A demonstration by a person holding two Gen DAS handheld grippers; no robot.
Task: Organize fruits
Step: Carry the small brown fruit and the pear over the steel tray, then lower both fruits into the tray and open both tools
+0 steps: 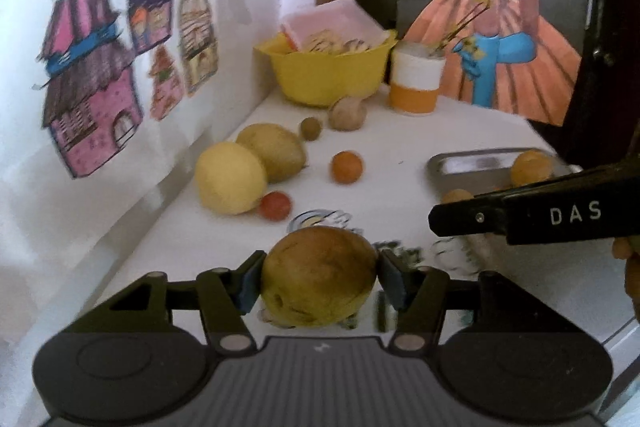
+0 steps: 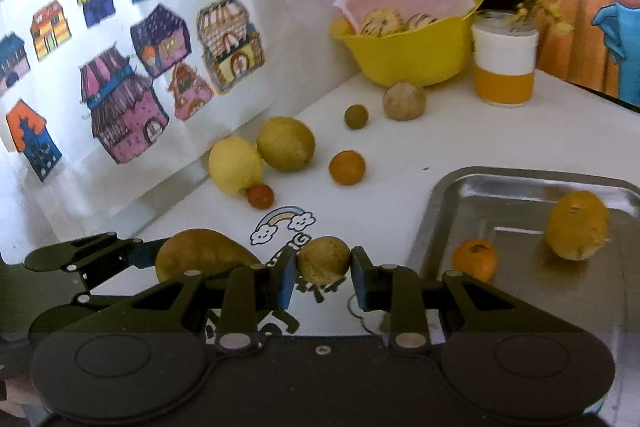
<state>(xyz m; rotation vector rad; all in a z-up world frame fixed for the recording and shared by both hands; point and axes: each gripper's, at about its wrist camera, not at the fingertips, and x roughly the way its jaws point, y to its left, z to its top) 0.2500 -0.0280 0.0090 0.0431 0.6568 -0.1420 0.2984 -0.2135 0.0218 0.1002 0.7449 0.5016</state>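
White table (image 2: 400, 155) — left gripper (image 1: 319, 279) clamps pear (image 1: 319, 275); right gripper (image 2: 324, 273) clamps small fruit (image 2: 323, 259).

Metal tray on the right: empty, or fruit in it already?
Not empty. The rectangular metal tray holds two fruits: a small orange mandarin near its front-left corner and a larger yellow-orange citrus farther right.

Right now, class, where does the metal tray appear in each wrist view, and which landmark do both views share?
Left wrist view: metal tray at mid-right, partly behind the right gripper.
Right wrist view: metal tray fills the lower right.
Shared landmark: yellow bowl at the table's far end.
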